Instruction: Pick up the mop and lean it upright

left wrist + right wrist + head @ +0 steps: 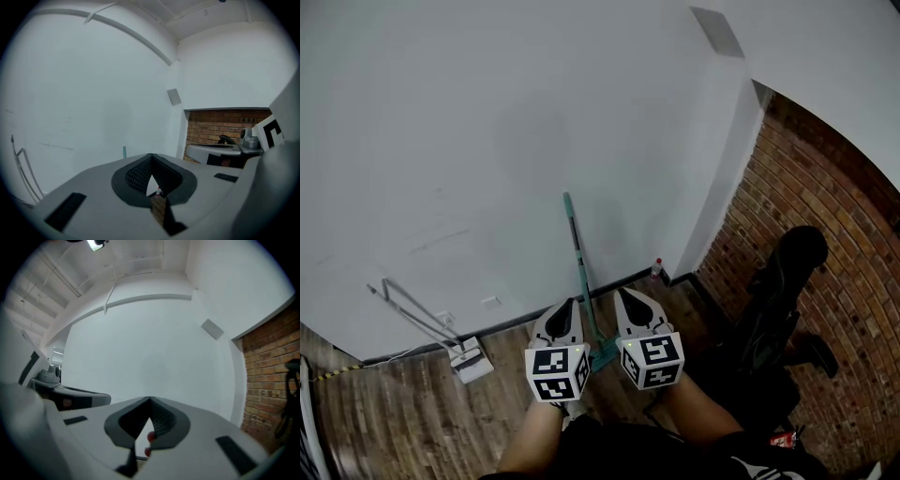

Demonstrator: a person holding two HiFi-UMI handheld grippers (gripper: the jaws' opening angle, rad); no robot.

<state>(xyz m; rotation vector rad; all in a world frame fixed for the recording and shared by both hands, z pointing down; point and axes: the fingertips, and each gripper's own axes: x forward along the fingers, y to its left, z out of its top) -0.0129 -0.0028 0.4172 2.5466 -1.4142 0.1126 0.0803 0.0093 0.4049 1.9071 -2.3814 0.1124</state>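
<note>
The mop (578, 272) has a teal handle that leans upright against the white wall, and its head (604, 354) rests on the wood floor. In the head view it stands between my two grippers. My left gripper (569, 303) is just left of the handle's lower part, shut and empty. On the handle's other side, my right gripper (622, 292) is shut too, holding nothing. In the left gripper view the jaws (150, 156) meet at the tip, and the handle's top (124, 150) pokes up behind them. The right gripper (150, 401) faces the bare wall.
A dustpan (471, 361) with a long metal handle (411, 309) leans on the wall at the left. A small bottle (656, 269) stands in the corner by the brick wall (825, 216). A black chair (787, 300) stands at the right.
</note>
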